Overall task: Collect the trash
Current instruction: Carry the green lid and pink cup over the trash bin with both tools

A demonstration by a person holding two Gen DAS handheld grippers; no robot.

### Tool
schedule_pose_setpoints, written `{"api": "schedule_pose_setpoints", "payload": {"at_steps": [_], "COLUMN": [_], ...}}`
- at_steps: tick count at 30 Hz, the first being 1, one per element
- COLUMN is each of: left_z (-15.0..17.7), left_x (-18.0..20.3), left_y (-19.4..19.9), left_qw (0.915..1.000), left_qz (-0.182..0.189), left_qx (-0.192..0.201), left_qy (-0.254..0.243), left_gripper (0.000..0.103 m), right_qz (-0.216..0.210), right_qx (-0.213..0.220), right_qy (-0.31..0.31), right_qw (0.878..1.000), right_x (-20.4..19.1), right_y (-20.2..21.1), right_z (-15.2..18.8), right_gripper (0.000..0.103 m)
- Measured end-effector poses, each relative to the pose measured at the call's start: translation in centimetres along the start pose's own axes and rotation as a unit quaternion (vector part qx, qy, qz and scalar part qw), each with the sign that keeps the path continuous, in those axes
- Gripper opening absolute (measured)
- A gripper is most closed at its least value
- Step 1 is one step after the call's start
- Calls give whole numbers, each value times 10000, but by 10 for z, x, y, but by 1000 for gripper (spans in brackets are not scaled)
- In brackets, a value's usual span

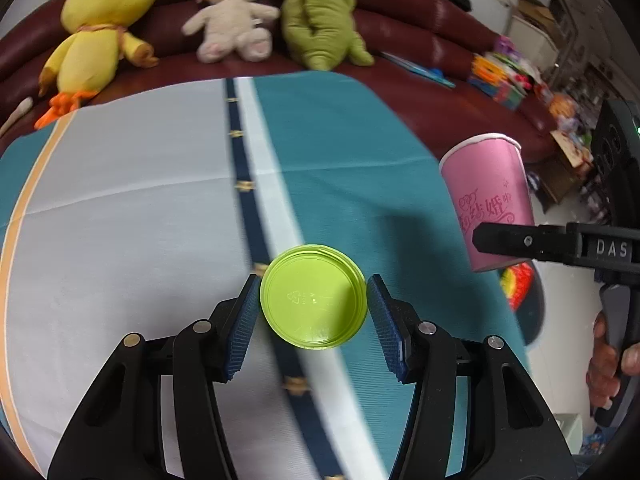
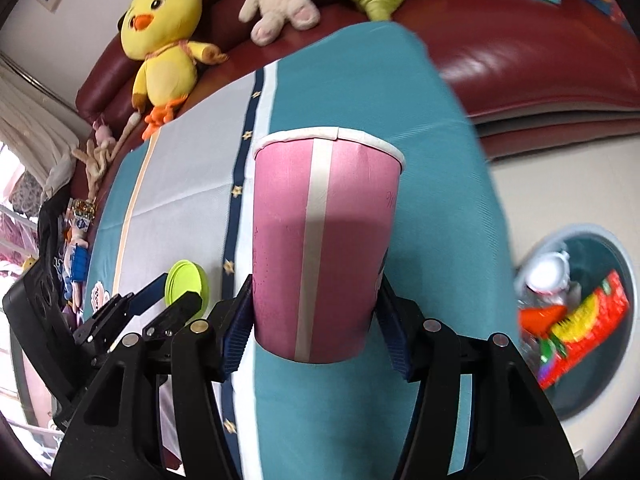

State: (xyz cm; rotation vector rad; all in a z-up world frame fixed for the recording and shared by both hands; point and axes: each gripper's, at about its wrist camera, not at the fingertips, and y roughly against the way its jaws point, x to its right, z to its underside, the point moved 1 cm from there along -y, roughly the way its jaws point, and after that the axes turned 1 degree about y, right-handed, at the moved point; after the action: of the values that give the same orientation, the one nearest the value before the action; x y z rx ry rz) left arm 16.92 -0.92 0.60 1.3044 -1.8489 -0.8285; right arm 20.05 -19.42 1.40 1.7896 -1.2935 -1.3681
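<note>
A lime-green plastic cup (image 1: pixel 314 296), seen bottom-on, sits between the blue pads of my left gripper (image 1: pixel 314 308), which is shut on it above the tablecloth. The same green cup (image 2: pixel 187 282) and left gripper show at the lower left of the right wrist view. My right gripper (image 2: pixel 316 316) is shut on a pink paper cup (image 2: pixel 324 240) with a white rim, held upright off the table. That pink cup (image 1: pixel 490 204) also appears at the right of the left wrist view, with a black finger across it.
A table under a teal, white and navy cloth (image 1: pixel 160 200) lies below. A dark red sofa (image 1: pixel 420 40) behind it carries plush toys (image 1: pixel 108 24). A round bin (image 2: pixel 580 320) holding colourful wrappers stands on the floor at the right. A person's hand (image 1: pixel 608 364) grips the right tool.
</note>
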Motion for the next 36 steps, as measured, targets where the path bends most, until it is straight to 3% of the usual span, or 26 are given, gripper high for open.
{"api": "schedule_pose_setpoints", "payload": {"at_steps": [18, 25, 36], "left_z": [19, 26, 35], "left_x": [168, 215, 258], "left_y": [-6, -19, -47], "left_qw": [9906, 9839, 9773], "left_qz": [329, 409, 449], "left_qx": [-226, -355, -659], "left_qy": [-1305, -1701, -1963], "left_gripper": [55, 55, 55], "right_qz": [-139, -120, 2], "right_qx": [757, 945, 1026], "right_qy": [-1127, -1440, -1810], "right_qw": [9906, 9850, 9781], "right_x": [132, 176, 232], "right_y": [94, 116, 131], "right_z": [78, 100, 123], "right_gripper": [55, 55, 55]}}
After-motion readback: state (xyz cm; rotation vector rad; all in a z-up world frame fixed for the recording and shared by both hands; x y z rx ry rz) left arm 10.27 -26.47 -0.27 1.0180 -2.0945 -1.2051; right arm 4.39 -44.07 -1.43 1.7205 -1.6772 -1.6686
